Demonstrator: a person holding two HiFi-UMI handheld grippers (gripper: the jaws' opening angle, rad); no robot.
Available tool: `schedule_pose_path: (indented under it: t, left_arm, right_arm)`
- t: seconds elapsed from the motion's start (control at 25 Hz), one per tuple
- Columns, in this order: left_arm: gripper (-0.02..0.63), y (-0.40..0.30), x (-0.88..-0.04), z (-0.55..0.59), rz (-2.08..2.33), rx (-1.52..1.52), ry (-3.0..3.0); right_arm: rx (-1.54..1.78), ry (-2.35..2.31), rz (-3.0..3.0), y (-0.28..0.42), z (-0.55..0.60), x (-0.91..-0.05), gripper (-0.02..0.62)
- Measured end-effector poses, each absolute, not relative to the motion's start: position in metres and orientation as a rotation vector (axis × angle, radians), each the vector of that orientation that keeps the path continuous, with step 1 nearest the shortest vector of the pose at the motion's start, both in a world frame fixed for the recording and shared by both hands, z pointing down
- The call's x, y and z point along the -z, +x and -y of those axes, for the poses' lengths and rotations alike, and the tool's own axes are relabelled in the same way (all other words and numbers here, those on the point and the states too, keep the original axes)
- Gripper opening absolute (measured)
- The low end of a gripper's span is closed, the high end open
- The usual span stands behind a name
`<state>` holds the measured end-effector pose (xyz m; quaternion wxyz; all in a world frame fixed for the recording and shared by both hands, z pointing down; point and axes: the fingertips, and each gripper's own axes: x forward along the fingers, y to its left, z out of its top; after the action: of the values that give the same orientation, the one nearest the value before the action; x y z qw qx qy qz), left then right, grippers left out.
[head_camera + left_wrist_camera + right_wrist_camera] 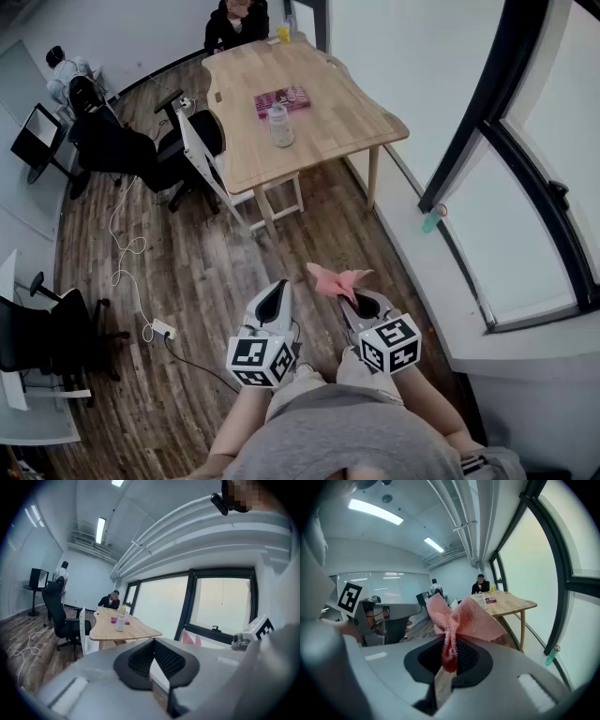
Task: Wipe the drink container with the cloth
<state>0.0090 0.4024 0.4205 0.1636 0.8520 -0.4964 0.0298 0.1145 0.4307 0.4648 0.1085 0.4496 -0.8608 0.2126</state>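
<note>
The drink container [279, 125], a clear bottle with a white cap, stands upright on the wooden table [347, 117] far ahead of me; it shows small in the left gripper view [120, 621] and the right gripper view [479, 601]. My right gripper [354, 298] [449, 651] is shut on a pink mesh cloth [336, 278] [464, 618] that fans out above the jaws. My left gripper [277, 287] [153, 641] is shut with nothing in it. Both are held close to my body over the wood floor, well short of the table.
A pink packet [281, 99] lies behind the bottle. A person [236, 21] sits at the table's far end. A white chair [211, 169] and black office chairs [159, 150] stand left of the table. A power strip [161, 328] lies on the floor. A teal bottle [431, 220] sits on the window ledge.
</note>
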Motion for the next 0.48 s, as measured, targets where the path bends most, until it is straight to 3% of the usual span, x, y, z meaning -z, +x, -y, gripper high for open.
schedule_pose_path:
  t: [0.48]
  left_arm:
    - [0.002,-0.075,-0.432,-0.437,1.378,-0.101,2.472]
  right_arm:
    - [-0.588,1.37,2.494,0.031,-0.472,-0.468,0.023]
